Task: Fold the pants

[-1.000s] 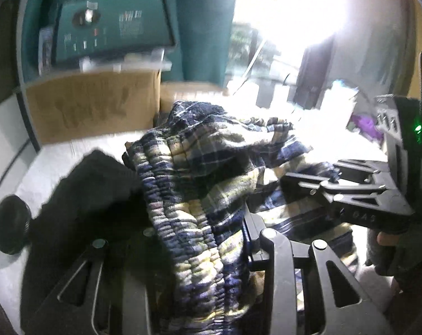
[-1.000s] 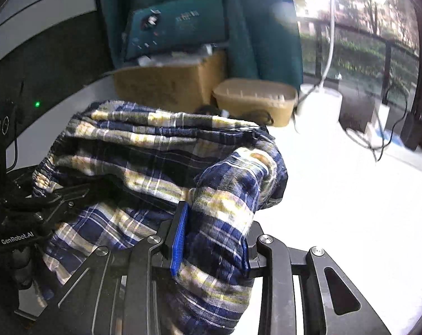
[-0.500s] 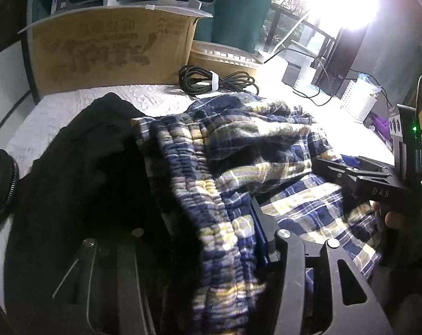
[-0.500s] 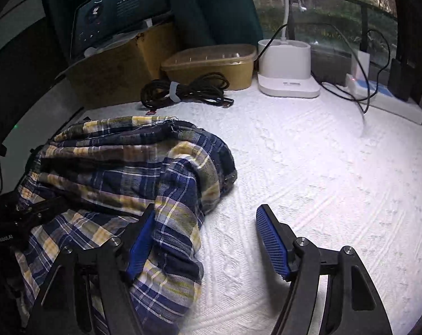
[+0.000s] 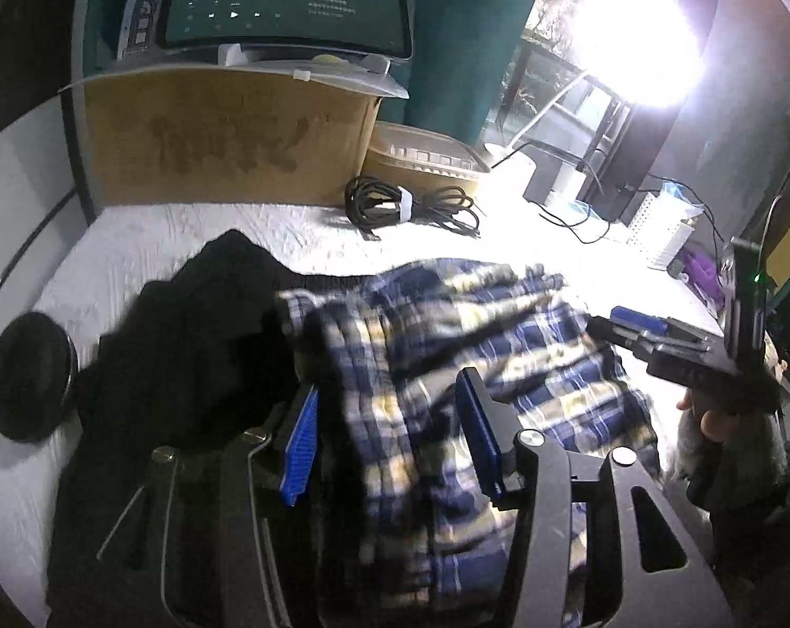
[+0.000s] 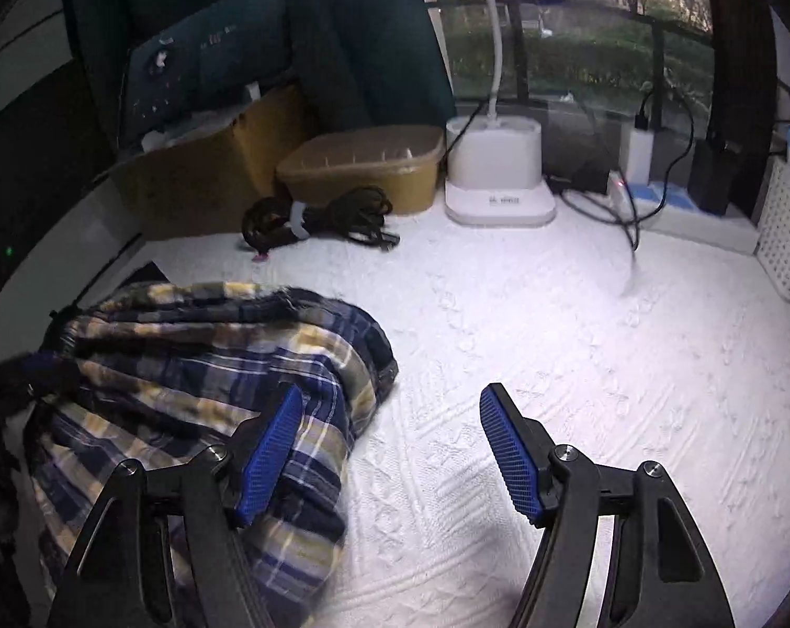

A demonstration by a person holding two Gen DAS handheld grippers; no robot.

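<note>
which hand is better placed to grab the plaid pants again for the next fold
Left. The left tool is open with the bunched plaid pants between its pads. The right tool is open over bare white cloth, pants beside it.

1. The right gripper (image 6: 390,445) has its jaws apart, with bare white bedspread (image 6: 578,324) between the blue pads (image 6: 269,450).
2. The plaid pants (image 6: 212,366) lie bunched at near left, under the left pad.
3. A coiled black cable (image 6: 322,220) lies far behind them.

Left gripper (image 5: 390,434) and right gripper (image 6: 392,450), jaws apart.
</note>
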